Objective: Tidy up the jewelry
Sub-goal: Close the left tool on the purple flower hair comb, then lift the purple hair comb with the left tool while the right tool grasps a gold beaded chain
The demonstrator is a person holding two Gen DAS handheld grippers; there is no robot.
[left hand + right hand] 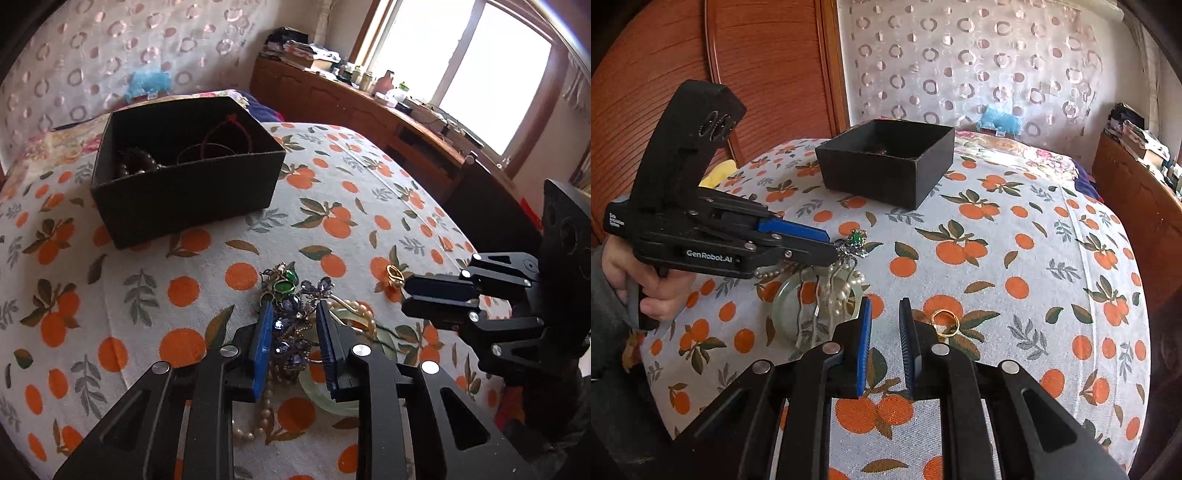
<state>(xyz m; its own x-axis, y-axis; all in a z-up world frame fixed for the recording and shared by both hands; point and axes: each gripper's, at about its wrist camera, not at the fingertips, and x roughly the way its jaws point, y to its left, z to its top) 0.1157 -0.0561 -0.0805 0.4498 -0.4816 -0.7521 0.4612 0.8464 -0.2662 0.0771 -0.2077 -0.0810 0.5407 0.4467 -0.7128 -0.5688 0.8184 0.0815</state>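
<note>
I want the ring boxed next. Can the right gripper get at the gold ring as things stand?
Probably yes: the gold ring lies alone on the cloth just beside the right gripper, apart from the jewelry pile, with nothing over it.

The cloth (pixel 1015 280) is seen to be white, printed with orange fruit and green-brown leaves, and the box (pixel 184 199) on it is black. Purple and green stones are shown in the brooch cluster (pixel 288 317), beside a pale green bangle (pixel 786 306), cream pearls (pixel 258 417) and a gold ring (pixel 945 322). Both grippers are black with blue pads (pixel 260 343).
</note>
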